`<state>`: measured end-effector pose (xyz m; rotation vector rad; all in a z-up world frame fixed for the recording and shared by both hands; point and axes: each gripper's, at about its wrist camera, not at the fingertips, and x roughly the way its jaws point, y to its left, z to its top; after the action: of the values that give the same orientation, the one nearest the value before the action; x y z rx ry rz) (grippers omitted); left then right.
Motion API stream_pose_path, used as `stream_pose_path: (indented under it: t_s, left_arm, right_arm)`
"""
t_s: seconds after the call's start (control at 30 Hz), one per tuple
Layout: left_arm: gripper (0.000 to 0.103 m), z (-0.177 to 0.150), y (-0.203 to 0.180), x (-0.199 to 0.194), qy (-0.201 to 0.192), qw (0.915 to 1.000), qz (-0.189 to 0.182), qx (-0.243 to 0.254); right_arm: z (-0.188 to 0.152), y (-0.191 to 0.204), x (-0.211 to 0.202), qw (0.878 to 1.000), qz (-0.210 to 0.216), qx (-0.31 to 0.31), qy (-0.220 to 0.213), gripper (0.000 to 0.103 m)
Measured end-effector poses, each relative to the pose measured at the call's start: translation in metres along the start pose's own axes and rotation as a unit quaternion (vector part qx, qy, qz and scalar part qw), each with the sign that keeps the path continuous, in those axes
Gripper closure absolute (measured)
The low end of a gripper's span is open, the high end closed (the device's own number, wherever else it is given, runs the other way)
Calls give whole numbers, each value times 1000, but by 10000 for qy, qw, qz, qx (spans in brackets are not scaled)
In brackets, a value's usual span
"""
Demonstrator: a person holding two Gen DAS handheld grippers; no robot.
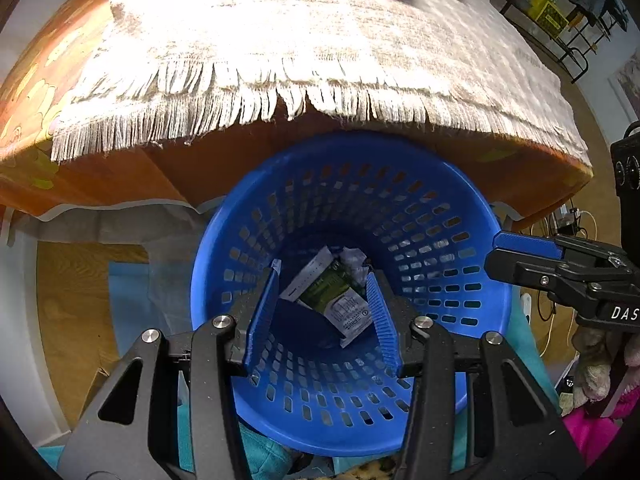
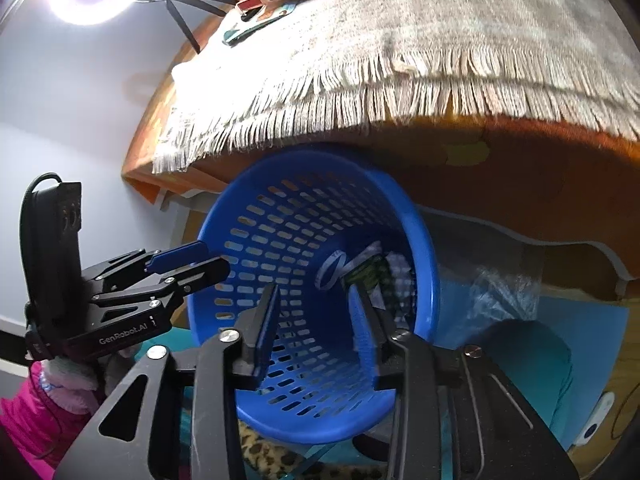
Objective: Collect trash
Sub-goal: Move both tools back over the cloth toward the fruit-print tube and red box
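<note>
Left gripper [image 1: 322,280] hangs over upright basket [image 1: 420,168], mouth upward.

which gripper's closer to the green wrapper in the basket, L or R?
Left. The left gripper hangs over the blue basket's mouth, with the green wrapper straight below its open jaws. The right gripper sits off at the basket's rim, also empty.
</note>
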<state>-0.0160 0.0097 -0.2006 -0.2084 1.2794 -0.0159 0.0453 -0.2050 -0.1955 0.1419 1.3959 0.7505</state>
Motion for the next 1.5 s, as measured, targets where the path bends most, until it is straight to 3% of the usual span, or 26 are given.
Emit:
stream_pose_path:
  t_s: [0.33, 0.4, 0.63, 0.8, 0.97, 1.03, 1.3, 1.5]
  left_arm:
    - [54, 16, -3, -20, -118, 9999, -67, -61]
    - [46, 22, -3, -23, -188, 9998, -70, -66]
    - [46, 50, 8, -40, -419, 9990, -20, -123]
    - [46, 75, 20, -52, -647, 9978, 57, -105]
    - [46, 105, 30, -59, -863, 9962, 121, -20]
    - [46, 116, 34, -60, -908, 9958, 118, 19]
    - [46, 157, 44, -61, -1030, 9945, 131, 132]
    - [46, 181, 42, -57, -1085, 9930, 130, 440]
  right_arm:
    - [12, -1, -14, 9987, -450, -141, -196, 42]
    - [15, -2, -19, 9980, -550, -187, -252, 42]
    - [35, -3, -31, 9945, -899, -484, -231, 42]
    - [53, 6, -47, 9854, -1130, -1086, -668, 42]
    - [79, 14, -57, 9729, -1327, -1652, -923, 41]
    - [92, 16, -57, 9704, -1365, -1755, -938, 32]
    - [136, 30, -61, 9569, -1504, -2246, -1061, 27]
    - [183, 31, -66, 9639, -1334, -2006, -1134, 27]
